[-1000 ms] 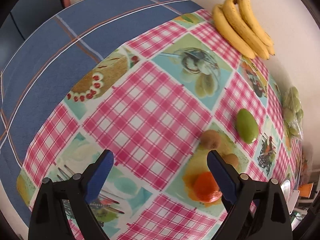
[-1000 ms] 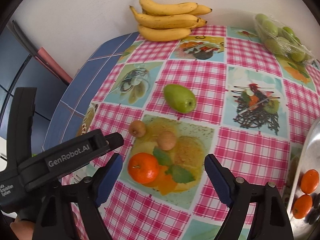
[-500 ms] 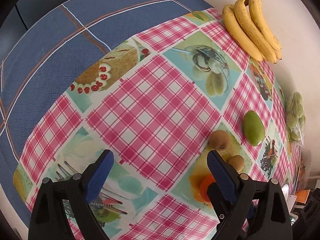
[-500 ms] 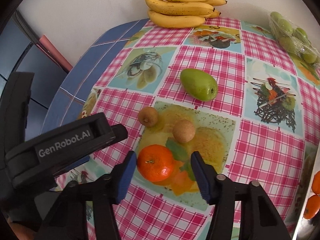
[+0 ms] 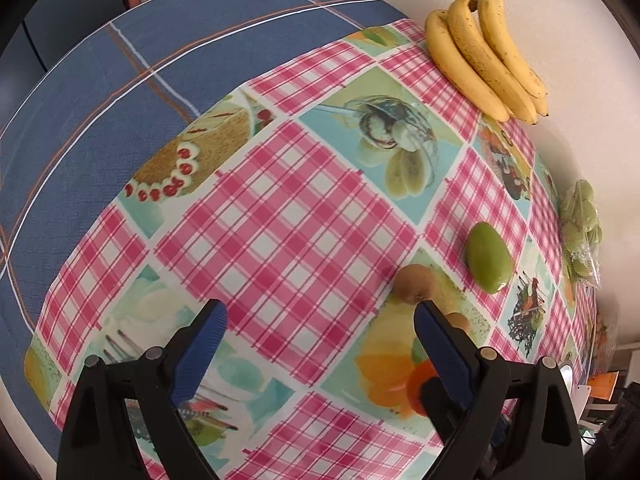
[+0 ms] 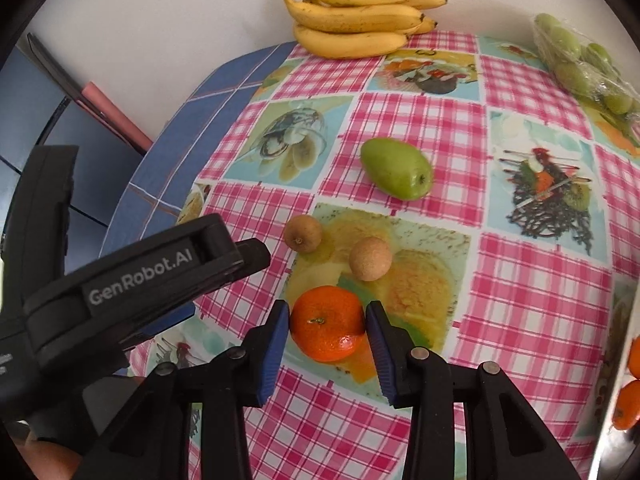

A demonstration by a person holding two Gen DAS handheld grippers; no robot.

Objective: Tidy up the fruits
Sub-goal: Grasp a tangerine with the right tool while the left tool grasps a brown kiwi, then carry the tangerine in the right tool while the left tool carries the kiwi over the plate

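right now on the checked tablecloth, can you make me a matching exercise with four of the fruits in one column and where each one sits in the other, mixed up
1. round orange tangerine
2. yellow banana bunch
3. clear bag of green fruits
4. smooth green oval fruit

A. far right corner of the table
B. between the closing pads of the right gripper
C. against the wall at the far edge
D. alone on a pink checked square

Pairs: 1-B, 2-C, 3-A, 4-D

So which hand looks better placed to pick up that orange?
The right. The right gripper already has the orange between its closing jaws, pads at its sides. The left gripper hangs open over bare tablecloth, with nothing between its fingers.
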